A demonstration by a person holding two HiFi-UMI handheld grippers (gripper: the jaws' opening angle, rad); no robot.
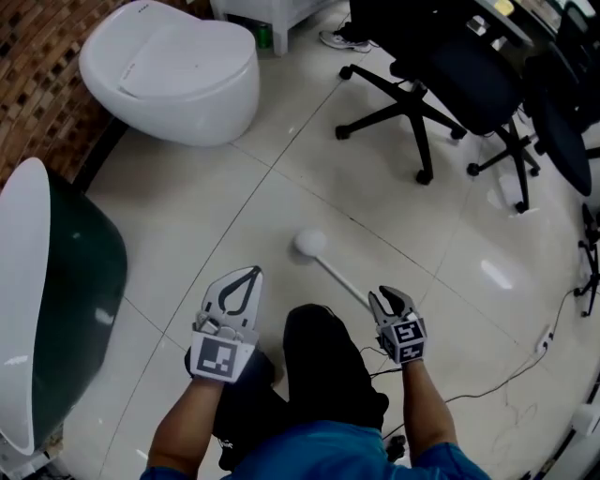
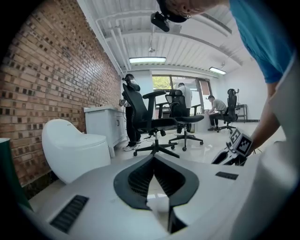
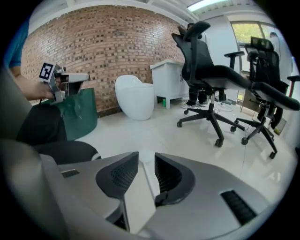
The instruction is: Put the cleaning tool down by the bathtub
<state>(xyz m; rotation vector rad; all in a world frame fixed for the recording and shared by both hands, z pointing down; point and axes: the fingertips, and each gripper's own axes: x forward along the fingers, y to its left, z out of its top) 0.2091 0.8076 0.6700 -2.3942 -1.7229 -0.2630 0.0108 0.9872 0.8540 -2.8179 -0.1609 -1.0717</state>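
The cleaning tool [image 1: 310, 244] is a white brush with a round head and a thin handle. It lies on the pale tiled floor, its head pointing away from me. My right gripper [image 1: 391, 298] is at the near end of the handle. In the right gripper view the white handle [image 3: 142, 190] runs between the jaws, which stand apart around it [image 3: 146, 159]. My left gripper [image 1: 251, 274] hovers left of the tool, shut and empty [image 2: 153, 159]. The bathtub [image 1: 28, 281], dark green with a white rim, is at the far left.
A white toilet [image 1: 178, 70] sits at the top left before a brick wall, a white cabinet [image 1: 272, 14] behind it. Black office chairs [image 1: 450, 75] fill the upper right. A thin cable [image 1: 506, 375] trails over the floor at the right. My dark trouser knee [image 1: 323, 356] is between the grippers.
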